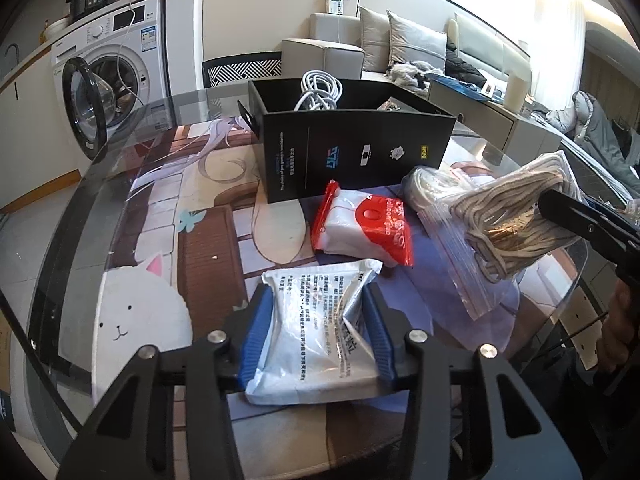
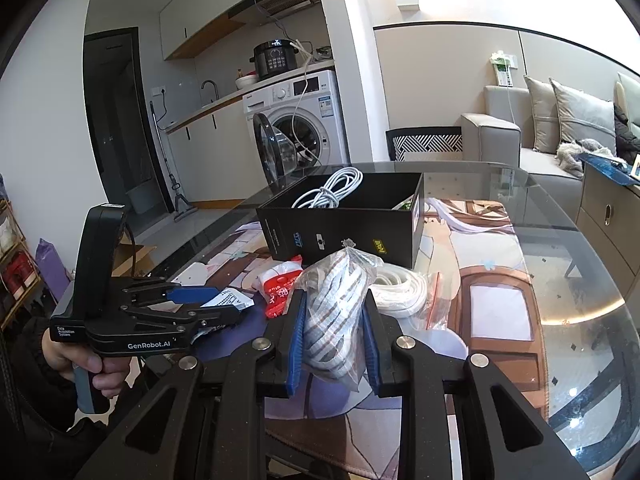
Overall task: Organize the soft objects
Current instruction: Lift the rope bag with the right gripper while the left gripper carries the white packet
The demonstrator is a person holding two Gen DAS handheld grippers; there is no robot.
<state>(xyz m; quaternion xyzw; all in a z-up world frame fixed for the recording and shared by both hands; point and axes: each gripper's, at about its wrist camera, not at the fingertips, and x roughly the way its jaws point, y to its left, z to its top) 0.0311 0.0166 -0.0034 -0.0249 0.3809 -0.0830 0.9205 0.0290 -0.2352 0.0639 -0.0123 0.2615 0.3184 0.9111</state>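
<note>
My left gripper (image 1: 318, 300) is shut on a white foil packet (image 1: 320, 332) with printed text, low over the table. It also shows in the right wrist view (image 2: 212, 300). My right gripper (image 2: 334, 312) is shut on a clear zip bag of striped cord (image 2: 336, 312), held above the table; the bag also shows in the left wrist view (image 1: 516, 220). A red and white pouch (image 1: 364, 226) lies in front of the open black box (image 1: 352, 152), which holds a coiled white cable (image 1: 320, 94). Another bag of white cord (image 2: 400, 288) lies beside the box.
The round glass table (image 2: 560, 248) carries a printed cartoon mat (image 1: 168, 208). A washing machine (image 1: 108, 68) with its door open stands beyond the table. A sofa (image 2: 540, 140) with cushions and a patterned chair (image 2: 428, 144) stand behind.
</note>
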